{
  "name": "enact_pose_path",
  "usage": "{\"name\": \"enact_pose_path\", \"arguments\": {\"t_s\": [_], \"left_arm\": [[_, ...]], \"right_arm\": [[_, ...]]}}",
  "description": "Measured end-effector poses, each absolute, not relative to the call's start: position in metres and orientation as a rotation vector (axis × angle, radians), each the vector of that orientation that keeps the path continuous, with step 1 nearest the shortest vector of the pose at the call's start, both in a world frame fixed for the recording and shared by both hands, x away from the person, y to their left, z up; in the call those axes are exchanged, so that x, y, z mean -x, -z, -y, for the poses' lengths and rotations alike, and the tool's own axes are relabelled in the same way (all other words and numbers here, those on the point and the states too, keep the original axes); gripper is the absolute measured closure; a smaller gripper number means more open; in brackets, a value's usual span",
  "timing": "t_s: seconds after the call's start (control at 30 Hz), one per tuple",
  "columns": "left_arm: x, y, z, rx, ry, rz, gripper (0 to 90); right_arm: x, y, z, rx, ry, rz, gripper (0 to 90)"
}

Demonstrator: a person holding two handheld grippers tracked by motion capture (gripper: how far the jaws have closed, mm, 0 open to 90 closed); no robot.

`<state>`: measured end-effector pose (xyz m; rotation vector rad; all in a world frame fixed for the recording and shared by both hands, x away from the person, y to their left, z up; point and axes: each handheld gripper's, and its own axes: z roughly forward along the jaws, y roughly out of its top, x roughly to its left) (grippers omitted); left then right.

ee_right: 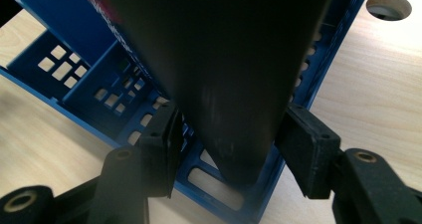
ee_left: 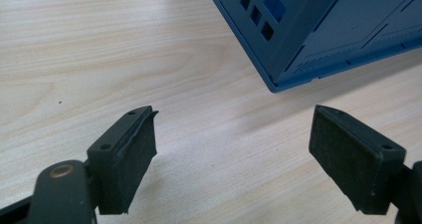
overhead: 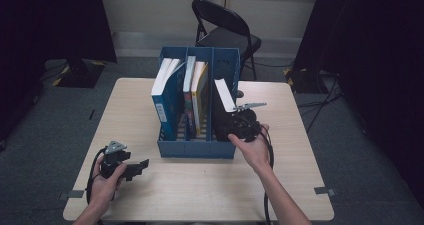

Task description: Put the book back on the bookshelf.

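Black folding chair [overhead: 225, 27] behind the wooden table [overhead: 200, 185], possibly cables [overhead: 320, 105] alongside.

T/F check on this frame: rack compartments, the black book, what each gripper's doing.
1. The black book is in the blue rack's right compartment. True.
2. The right gripper has the black book between its fingers. True.
3. The left gripper holds a book. False: its fingers are spread with nothing between them, over bare table.
4. The rack's left compartment is empty. False: a blue book stands there.
5. The rack lies tipped on its side. False: it stands upright.
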<state>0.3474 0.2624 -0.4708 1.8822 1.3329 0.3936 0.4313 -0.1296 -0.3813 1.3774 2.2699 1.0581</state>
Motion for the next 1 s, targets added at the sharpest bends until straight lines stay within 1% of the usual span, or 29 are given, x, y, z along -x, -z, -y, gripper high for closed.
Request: {"name": "enact_pose_path", "arguments": {"t_s": [0.23,0.27,0.3,0.33,0.63,1.0], "left_arm": [[-0.347,0.470,-0.265,-1.873,-0.392,-1.336,18.4],[-0.347,0.470,-0.265,-1.872,-0.391,-1.338,18.4],[-0.348,0.470,-0.265,-1.871,-0.393,-1.340,18.4],[-0.348,0.470,-0.265,-1.871,-0.391,-1.339,18.5],[-0.349,0.468,-0.260,-1.875,-0.384,-1.324,18.6],[-0.355,0.469,-0.262,-1.869,-0.375,-1.336,18.7]], "right_arm": [[-0.422,0.405,0.136,-1.358,-1.144,-2.214,45.8],[-0.421,0.408,0.136,-1.340,-1.138,-2.215,47.0],[-0.421,0.409,0.136,-1.346,-1.143,-2.204,50.1],[-0.422,0.410,0.137,-1.348,-1.151,-2.195,50.1],[-0.427,0.411,0.128,-1.324,-1.149,-2.179,49.5],[-0.448,0.406,0.116,-1.316,-1.085,-2.190,48.7]]}}
